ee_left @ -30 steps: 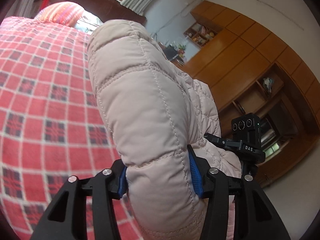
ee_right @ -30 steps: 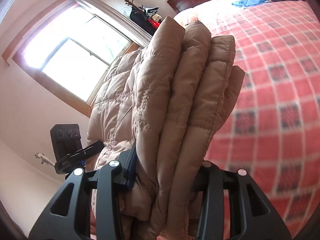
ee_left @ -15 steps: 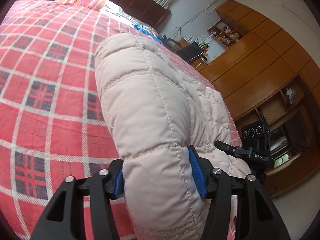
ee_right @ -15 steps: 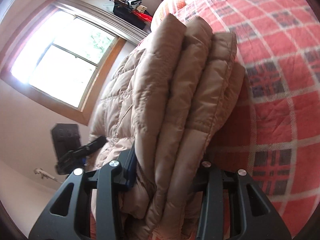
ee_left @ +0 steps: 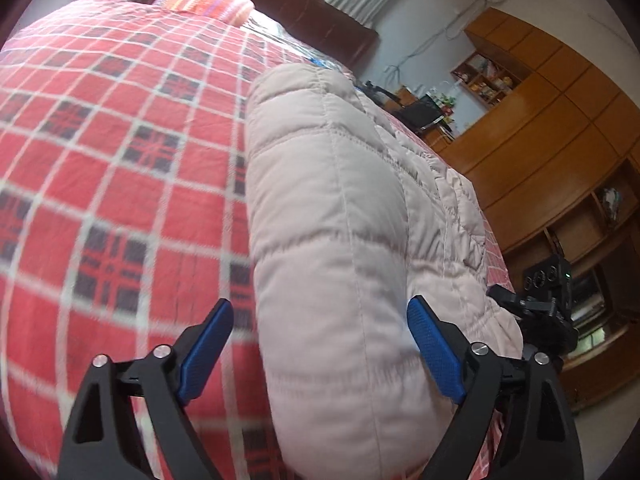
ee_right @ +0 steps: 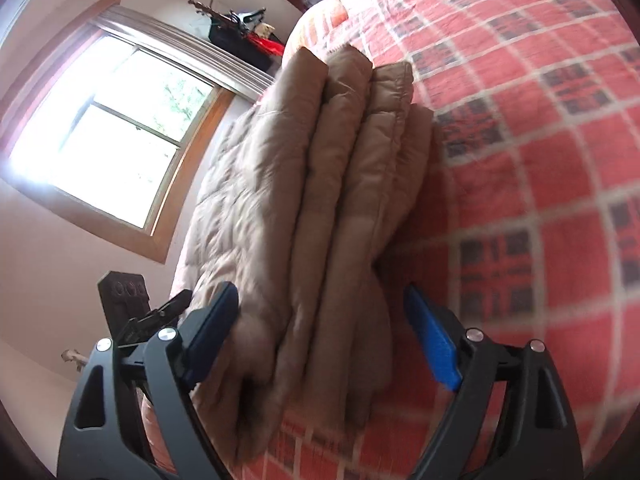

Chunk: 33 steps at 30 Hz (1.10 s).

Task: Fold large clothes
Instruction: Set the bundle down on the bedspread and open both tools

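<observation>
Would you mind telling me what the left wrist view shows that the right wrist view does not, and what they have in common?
Only the left wrist view shows the wooden wardrobe and the smooth rounded fold of the quilted jacket. Only the right wrist view shows the window and the jacket's stacked layer edges. Both show the folded jacket lying on the red plaid bedspread, between open tongs: the left tongs and right tongs each have blue pads spread apart, and each view catches the other gripper at the jacket's far side.
</observation>
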Tool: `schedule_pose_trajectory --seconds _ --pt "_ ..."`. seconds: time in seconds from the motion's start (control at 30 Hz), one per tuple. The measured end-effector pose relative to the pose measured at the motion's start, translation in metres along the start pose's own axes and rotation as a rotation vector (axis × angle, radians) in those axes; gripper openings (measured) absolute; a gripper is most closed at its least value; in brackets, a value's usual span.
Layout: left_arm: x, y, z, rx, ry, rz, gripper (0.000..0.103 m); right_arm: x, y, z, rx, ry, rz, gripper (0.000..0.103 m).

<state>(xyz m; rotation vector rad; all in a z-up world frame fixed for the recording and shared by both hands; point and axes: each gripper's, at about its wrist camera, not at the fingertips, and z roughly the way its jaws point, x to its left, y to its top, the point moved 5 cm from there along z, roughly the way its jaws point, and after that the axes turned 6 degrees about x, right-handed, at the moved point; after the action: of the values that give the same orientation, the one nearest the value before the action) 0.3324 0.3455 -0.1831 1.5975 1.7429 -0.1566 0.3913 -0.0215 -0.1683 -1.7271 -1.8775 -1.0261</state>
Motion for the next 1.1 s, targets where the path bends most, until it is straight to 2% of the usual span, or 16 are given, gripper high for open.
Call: schedule_pose_trajectory --seconds 0.17,0.23,0.4,0.57,0.63,0.73,0.87,0.97,1.1 --pt "-0.016 -0.041 -0.027 -0.07 0.135 0.098 0.089 0.013 -0.036 -0.024 -0.028 -0.012 -0.046 0.085" --pt "-0.021 -0.054 -0.029 -0.08 0.171 0.12 0.089 0.014 -0.047 -0.028 -0.032 -0.056 -0.065 0.085" --pt "-0.019 -0.068 -0.021 -0.055 0.198 0.098 0.09 0.009 -0.054 -0.015 -0.023 -0.229 -0.073 0.084" --pt "-0.022 -0.073 -0.029 -0.059 0.221 0.073 0.089 0.009 -0.056 -0.016 -0.031 -0.234 -0.06 0.083" --pt "-0.03 -0.079 -0.04 -0.076 0.229 0.082 0.089 0.022 -0.068 -0.031 -0.054 -0.245 -0.089 0.083" --pt "-0.045 -0.089 -0.063 -0.11 0.31 0.104 0.089 0.046 -0.087 -0.048 -0.093 -0.344 -0.151 0.091" --pt "-0.062 -0.11 -0.092 -0.149 0.382 0.116 0.089 0.072 -0.111 -0.06 -0.123 -0.413 -0.215 0.096" --pt "-0.068 -0.125 -0.107 -0.162 0.439 0.121 0.09 0.087 -0.131 -0.068 -0.142 -0.489 -0.237 0.096" --pt "-0.076 -0.144 -0.124 -0.167 0.492 0.137 0.09 0.101 -0.149 -0.072 -0.155 -0.547 -0.233 0.096"
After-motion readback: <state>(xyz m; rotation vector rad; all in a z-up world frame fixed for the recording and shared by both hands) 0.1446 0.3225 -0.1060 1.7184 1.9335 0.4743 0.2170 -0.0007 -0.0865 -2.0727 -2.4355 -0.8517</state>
